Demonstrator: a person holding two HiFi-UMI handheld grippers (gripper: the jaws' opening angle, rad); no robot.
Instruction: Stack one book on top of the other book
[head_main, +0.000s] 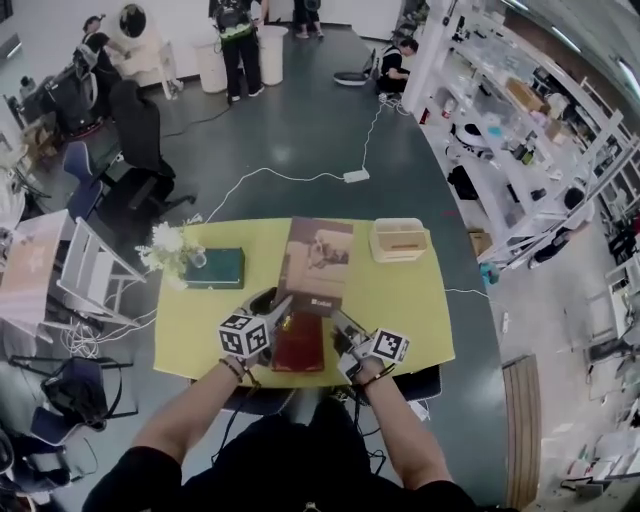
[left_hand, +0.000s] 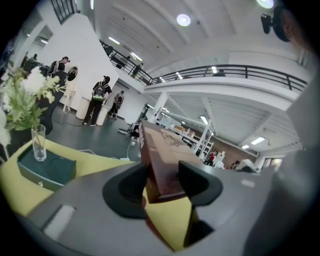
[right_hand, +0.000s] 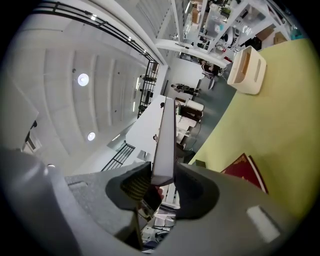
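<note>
The left tongs and the right tongs each pinch the near edge of the brown book, held up over the yellow bench. The red book lies flat below it. Next, I think, the brown book must be lined up and put down on the red 1.

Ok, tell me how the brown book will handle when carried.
Probably stiff: the brown book juts out from the left tool and right tool without sagging. Likely hefty, given its size. It may pivot, since both grip only its near edge.
</note>
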